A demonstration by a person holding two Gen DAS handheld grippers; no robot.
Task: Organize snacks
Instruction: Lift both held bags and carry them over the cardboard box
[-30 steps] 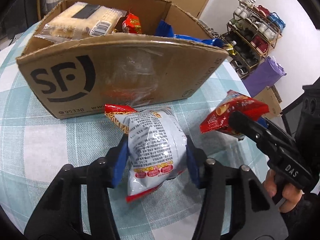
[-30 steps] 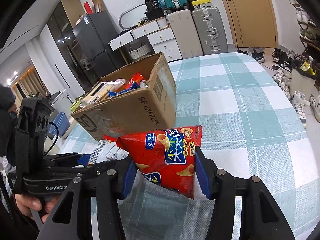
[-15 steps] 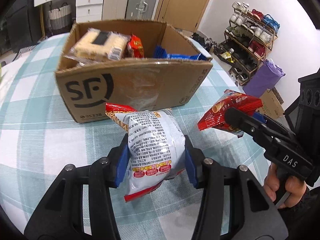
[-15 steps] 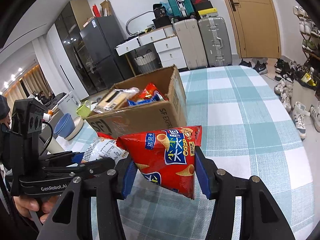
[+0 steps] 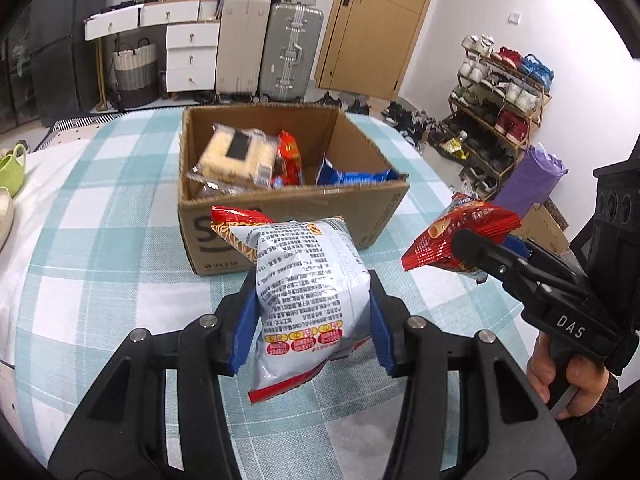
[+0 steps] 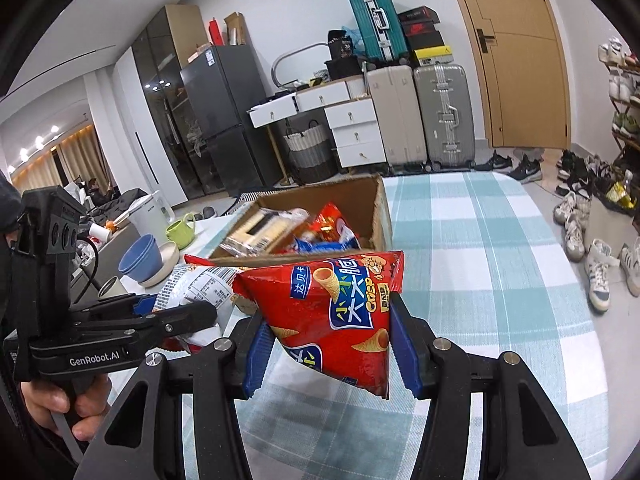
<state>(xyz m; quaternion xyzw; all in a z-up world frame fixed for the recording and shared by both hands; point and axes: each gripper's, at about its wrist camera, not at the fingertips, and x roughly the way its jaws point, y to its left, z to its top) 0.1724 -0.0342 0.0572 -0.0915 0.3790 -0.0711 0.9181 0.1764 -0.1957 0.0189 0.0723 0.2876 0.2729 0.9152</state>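
Right now your left gripper (image 5: 312, 320) is clamped on a puffy white-and-grey foil snack bag with red ends (image 5: 308, 296); its blue pads (image 5: 244, 332) press into both sides, and the bag hangs clear above the table. Your right gripper (image 6: 332, 344) is closed the same way on a red triangular crisp packet printed with cone-shaped snacks (image 6: 340, 312), also held up off the cloth. In the left wrist view that red packet sits to the right of the white bag, a little farther out, with your right hand (image 5: 572, 384) wrapped round the black handle at the lower right. In the right wrist view your left hand (image 6: 60, 404) grips its handle at the lower left.

Below both bags lies the round table covered in a teal-and-white checked cloth (image 5: 100, 240). Just beyond the bags stands the open brown cardboard box with black lettering on its near wall (image 5: 360, 216). Inside it, at the left, a clear-wrapped pack of pale yellow wafers with a dark label (image 5: 236, 152) leans up; a small red packet (image 5: 290, 156) stands in the middle, and a blue packet (image 5: 352, 176) lies at the right against the near wall.

Farther back, on the floor past the table, two silver hard-shell suitcases (image 5: 272, 48) stand beside a white chest of drawers (image 5: 192, 56), with a wooden door (image 5: 380, 20) to their right.
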